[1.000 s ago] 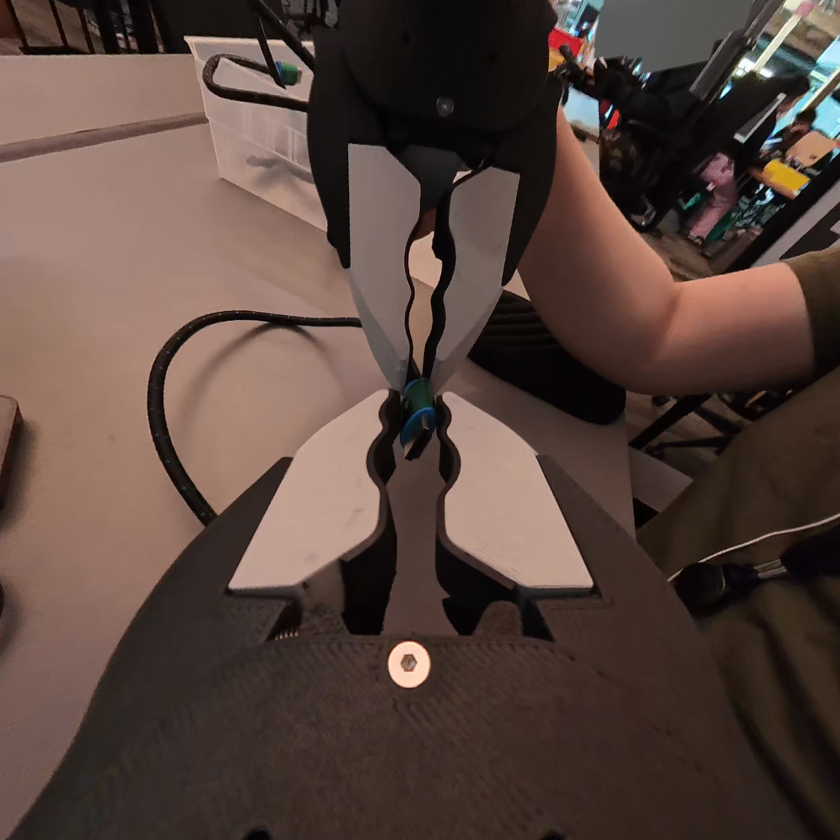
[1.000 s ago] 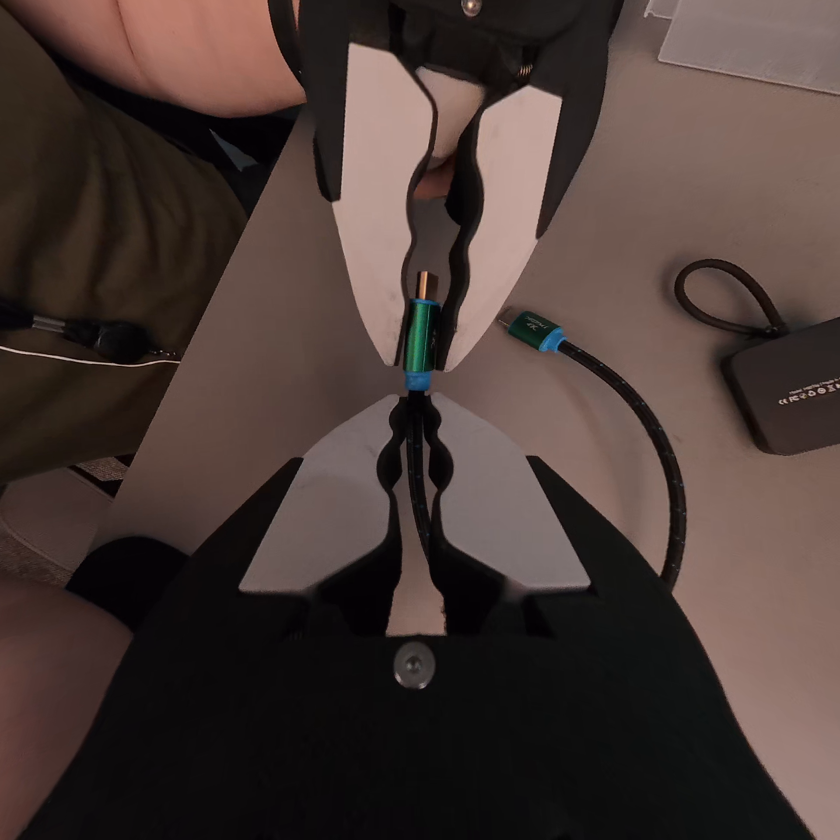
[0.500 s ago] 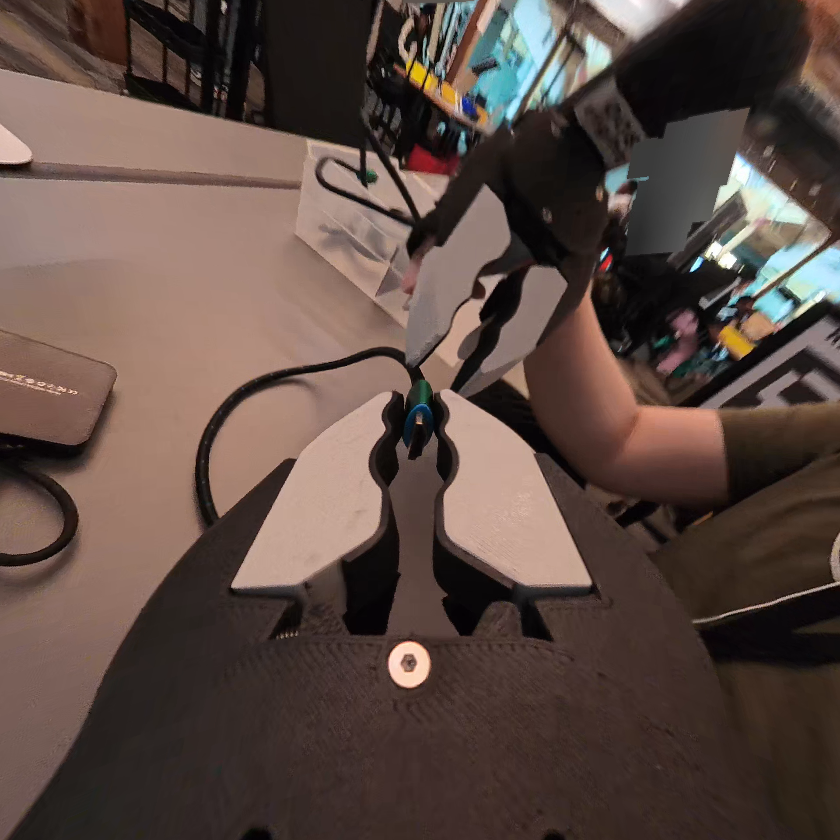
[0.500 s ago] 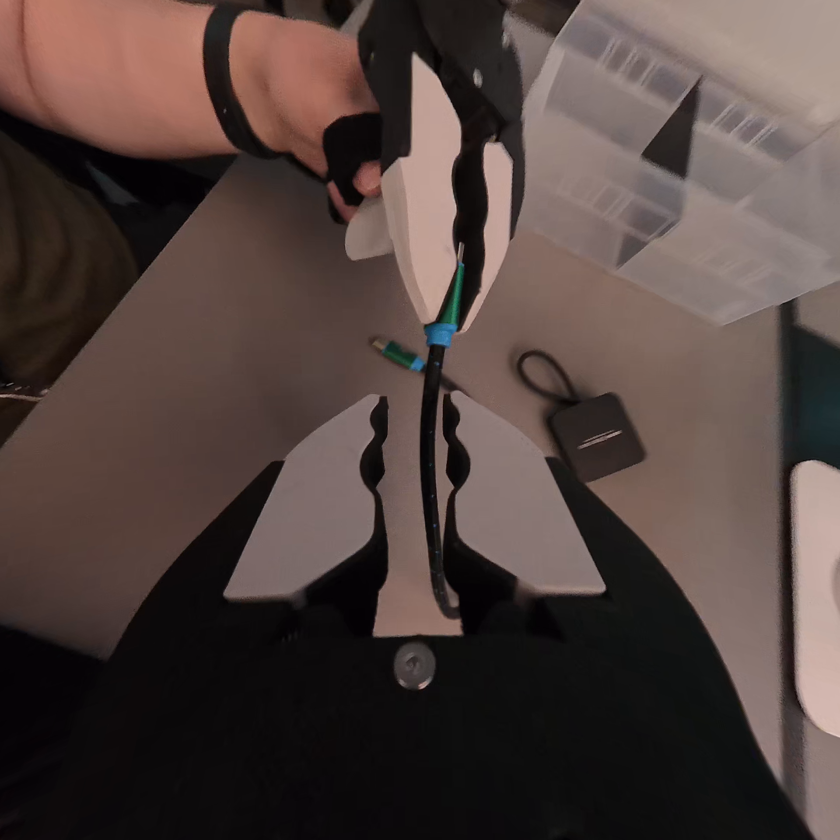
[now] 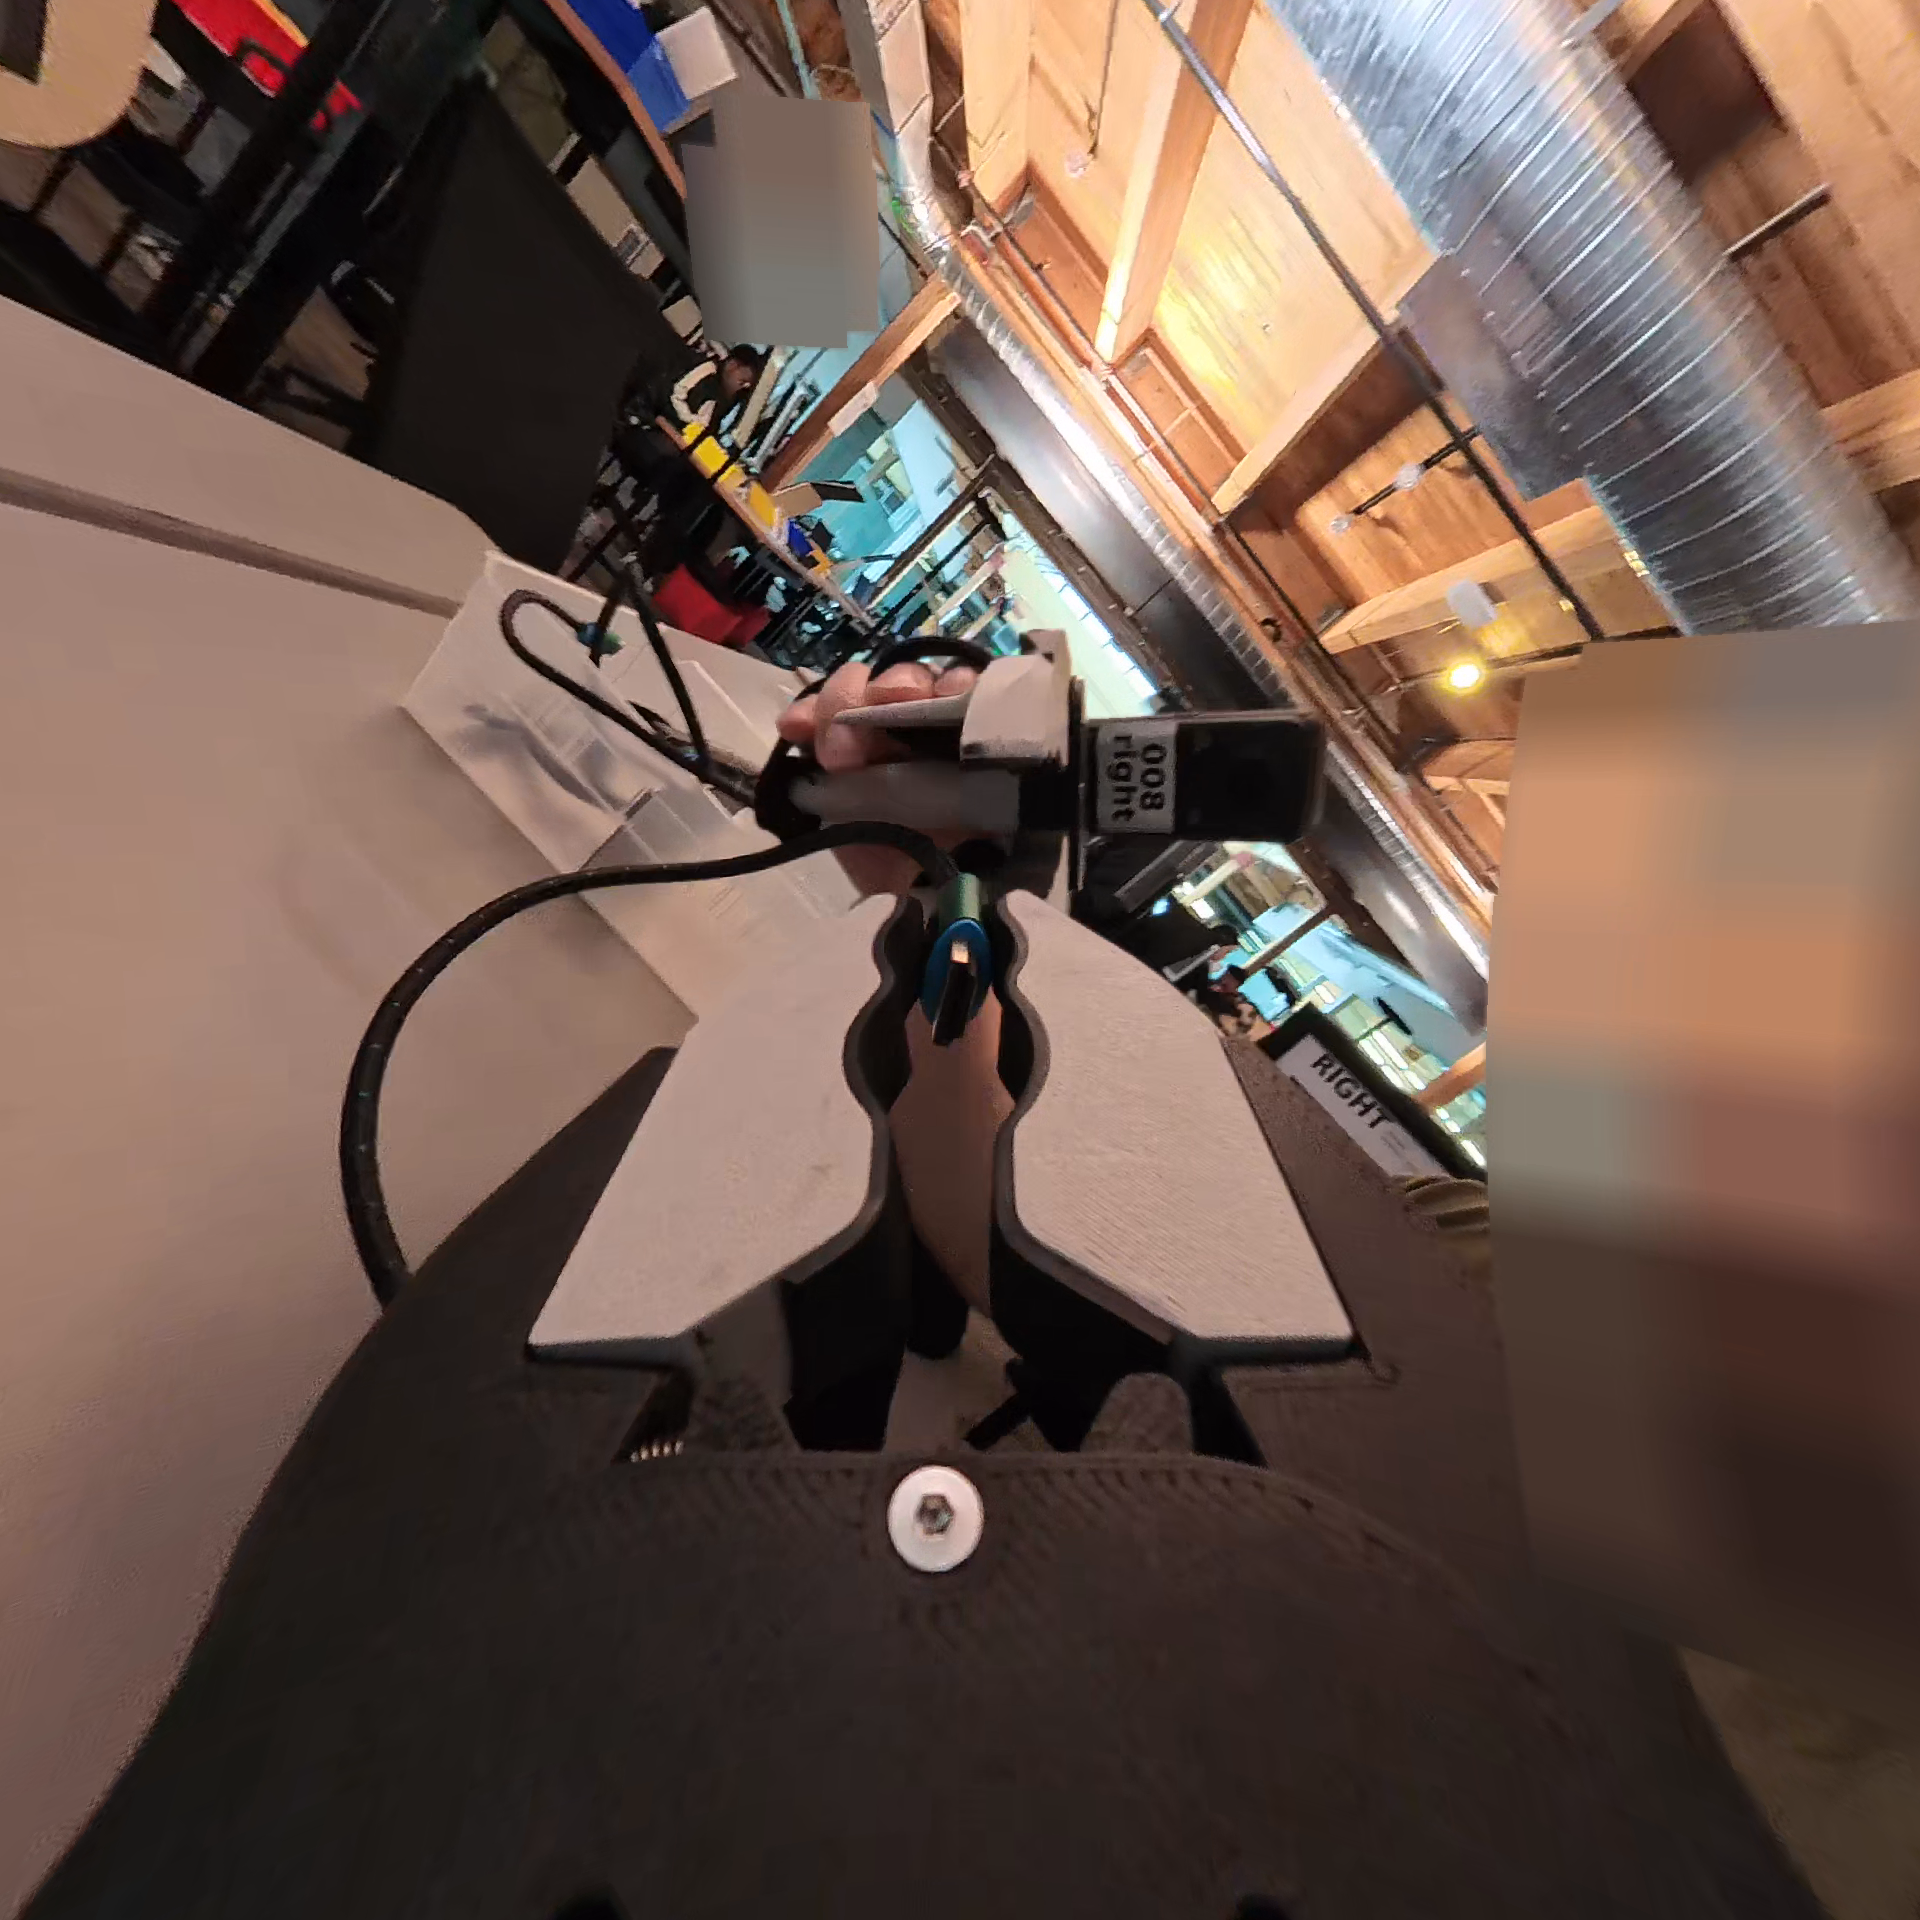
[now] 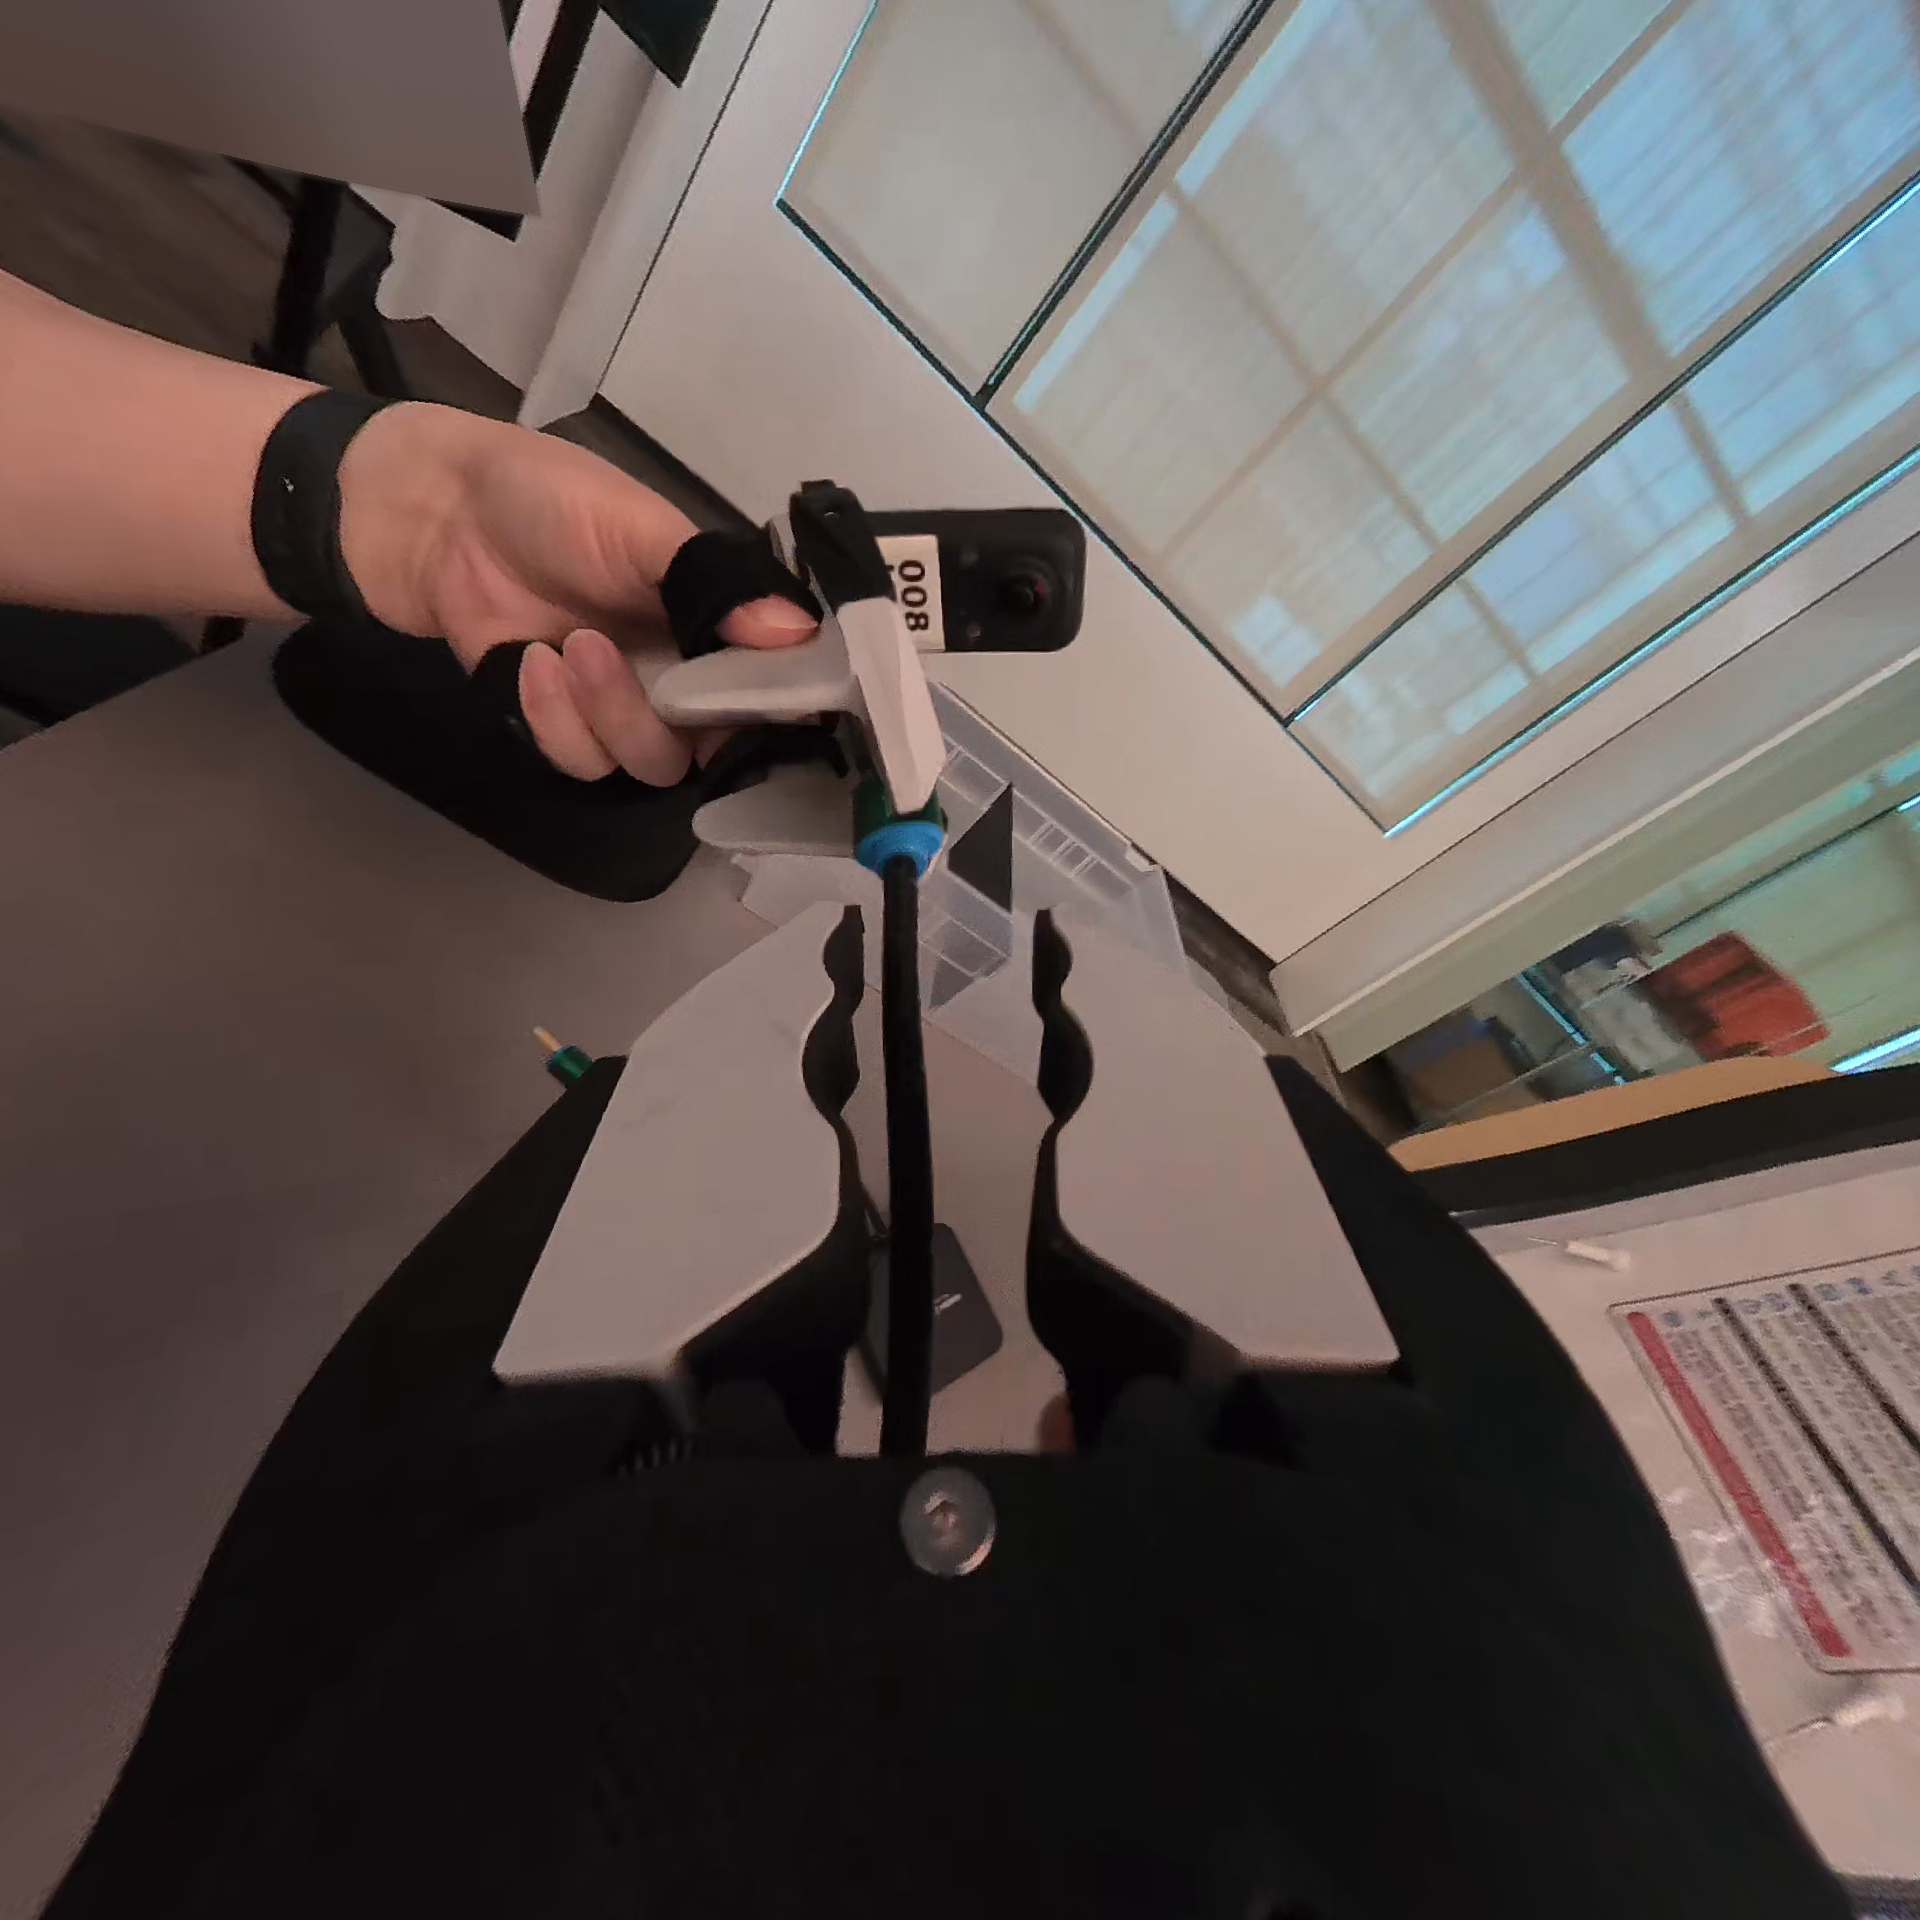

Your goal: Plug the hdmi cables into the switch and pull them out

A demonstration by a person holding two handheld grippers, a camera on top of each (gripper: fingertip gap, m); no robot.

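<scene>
So the left gripper (image 5: 954, 920) is clamped tight on the green HDMI plug (image 5: 956, 966), held up in the air well above the tabletop (image 6: 260, 1039). The right gripper (image 6: 943, 925) is spread wide, and the black cable (image 6: 900, 1143) just runs loose through the gap without being pinched.

What I'd worry about: the plug sits skewed between the tips, so if it goes at the port like that it'll probably jam or scrape. The cable also loops down in a stiff arc. With nothing steadying it, my guess is it could twist the plug in the grip or drag across the second plug (image 6: 568, 1062) lying on the tabletop.

Hard to see: the switch (image 6: 961, 1314) is only a dark sliver behind the cable between the right fingers. I can't see its ports, or where it sits relative to the tabletop edges. The clear bin (image 5: 540, 727) is over by the far edge.
</scene>
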